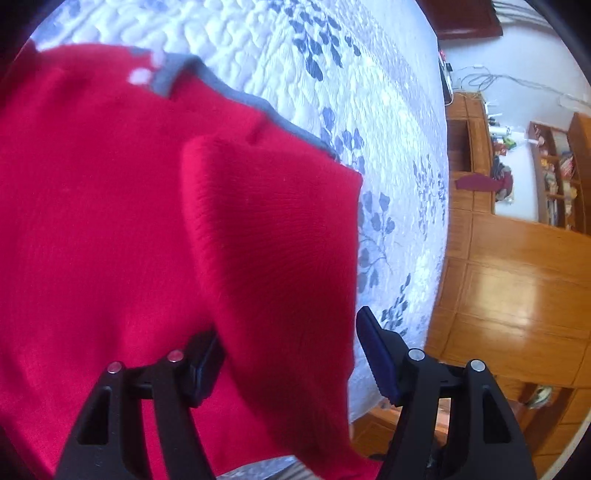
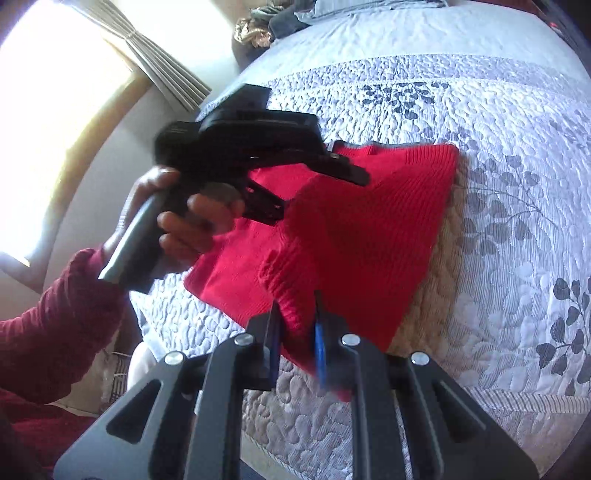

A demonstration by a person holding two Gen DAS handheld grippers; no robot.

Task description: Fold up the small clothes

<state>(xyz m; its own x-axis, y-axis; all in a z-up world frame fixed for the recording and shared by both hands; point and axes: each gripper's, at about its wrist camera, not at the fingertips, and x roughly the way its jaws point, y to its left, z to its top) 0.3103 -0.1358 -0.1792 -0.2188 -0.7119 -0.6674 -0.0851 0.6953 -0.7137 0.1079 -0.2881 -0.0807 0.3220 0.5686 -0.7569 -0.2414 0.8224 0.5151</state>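
A red knitted sweater [image 1: 110, 221] with a grey trim [image 1: 236, 96] lies on the quilted bed [image 1: 369, 92]. My left gripper [image 1: 291, 358] stands open, and a folded flap of the sweater hangs between its spread fingers; the blue pad [image 1: 376, 354] is clear of the cloth. In the right wrist view the sweater [image 2: 369, 229] is spread on the bed [image 2: 498, 110]. A hand [image 2: 184, 225] holds the left gripper [image 2: 317, 195] over the sweater's far part. My right gripper [image 2: 295, 325] is shut on a ribbed fold at the sweater's near edge.
The bed's edge drops to a wooden floor [image 1: 517, 295] with wooden shelves [image 1: 554, 177] beyond. A window with a curtain [image 2: 147, 55] is at the left. Other clothes are piled [image 2: 288, 18] at the bed's far end. A beige textured strip [image 2: 424, 295] shows beside the sweater.
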